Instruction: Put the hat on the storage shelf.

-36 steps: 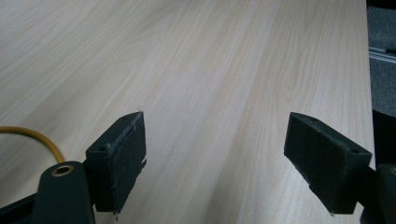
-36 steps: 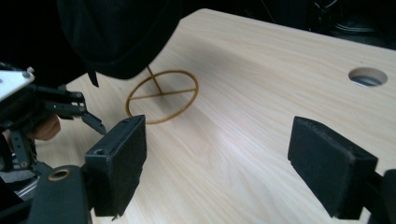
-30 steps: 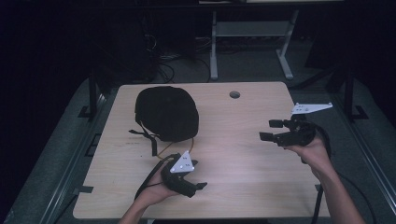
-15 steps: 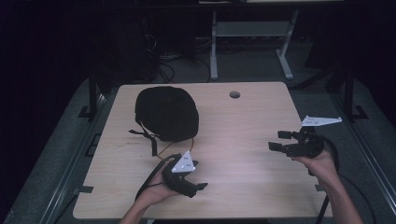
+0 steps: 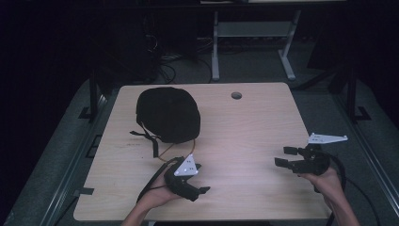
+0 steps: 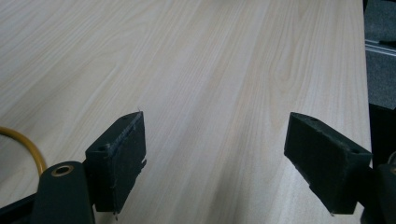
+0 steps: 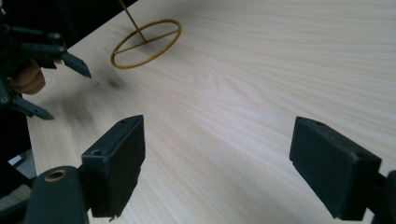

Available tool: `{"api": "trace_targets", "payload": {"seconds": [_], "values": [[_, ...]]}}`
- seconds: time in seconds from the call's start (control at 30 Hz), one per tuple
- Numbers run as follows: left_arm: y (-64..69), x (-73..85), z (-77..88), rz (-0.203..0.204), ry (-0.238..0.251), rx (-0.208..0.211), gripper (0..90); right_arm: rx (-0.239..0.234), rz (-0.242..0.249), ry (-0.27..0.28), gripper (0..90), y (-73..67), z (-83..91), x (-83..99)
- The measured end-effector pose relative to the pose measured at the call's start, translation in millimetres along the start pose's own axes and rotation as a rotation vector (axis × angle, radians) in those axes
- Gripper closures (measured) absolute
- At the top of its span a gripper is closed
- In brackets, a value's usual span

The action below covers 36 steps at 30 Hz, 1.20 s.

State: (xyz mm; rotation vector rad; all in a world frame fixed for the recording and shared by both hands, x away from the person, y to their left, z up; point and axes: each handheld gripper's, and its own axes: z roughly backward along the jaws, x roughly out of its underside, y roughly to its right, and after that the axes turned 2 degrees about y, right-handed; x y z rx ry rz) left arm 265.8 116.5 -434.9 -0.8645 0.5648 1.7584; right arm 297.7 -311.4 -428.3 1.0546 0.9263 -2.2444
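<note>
A black domed cap or bag (image 5: 167, 115) lies on the back left of the wooden table (image 5: 244, 127), with a black strap (image 5: 149, 140) trailing toward me. A thin yellow cord loop (image 5: 164, 154) lies just in front of it, seen as a ring (image 7: 144, 42) in the right gripper view and as an arc (image 6: 29, 144) in the left gripper view. My left gripper (image 5: 201, 178) rests near the front edge, jaws open (image 6: 217, 123) over bare wood. My right gripper (image 5: 283, 156) hovers at the right side, open (image 7: 219, 123) and empty, pointing left.
A round cable hole (image 5: 236, 95) sits near the table's back edge. Beyond the table stand a metal desk frame (image 5: 254, 42) and tangled cables (image 5: 162, 52) on the dark floor. The other hand's gripper (image 7: 44, 51) shows at the right gripper view's upper left.
My right gripper has drawn back toward the front right of the table and dropped lower. The left gripper and the black cap have stayed put.
</note>
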Motion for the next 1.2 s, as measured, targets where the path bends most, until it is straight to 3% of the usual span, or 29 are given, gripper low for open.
{"api": "trace_targets", "payload": {"seconds": [0.6,0.9,1.2], "values": [[-0.2,0.1,-2.2,0.014,-0.001,0.017,20.6,0.007,-0.019,0.006,17.9,-3.5,13.8,38.7],[-0.8,1.3,0.5,0.018,0.004,-0.001,20.5,0.000,-0.033,0.003,17.8,-9.0,13.4,52.0],[0.7,-0.7,0.9,0.024,0.013,-0.001,20.5,-0.006,0.007,0.025,17.8,-21.3,14.2,61.0]]}}
